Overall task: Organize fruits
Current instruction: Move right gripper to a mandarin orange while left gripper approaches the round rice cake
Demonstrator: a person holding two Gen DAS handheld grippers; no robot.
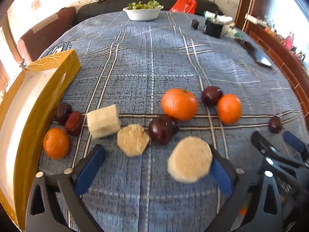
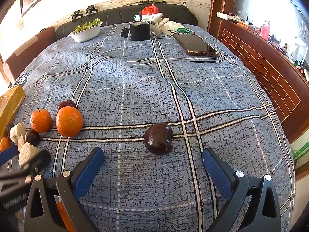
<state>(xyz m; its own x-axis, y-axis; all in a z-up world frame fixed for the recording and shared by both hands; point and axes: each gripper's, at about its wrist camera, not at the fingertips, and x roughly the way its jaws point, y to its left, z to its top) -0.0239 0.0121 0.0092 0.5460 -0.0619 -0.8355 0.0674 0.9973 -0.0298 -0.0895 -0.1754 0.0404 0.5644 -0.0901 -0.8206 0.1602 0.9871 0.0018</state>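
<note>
Fruits lie scattered on the tabletop [image 2: 212,89] beside the yellow box [image 1: 63,71], likely their destination; left gripper [image 1: 156,166] fingers apart around a pale round slice [image 1: 190,159], right gripper [image 2: 152,166] fingers apart facing a lone dark plum [image 2: 158,138].

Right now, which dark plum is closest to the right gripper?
The lone plum just ahead of the open right gripper, sitting apart on the tablecloth. The other plums sit far left among the oranges.
</note>
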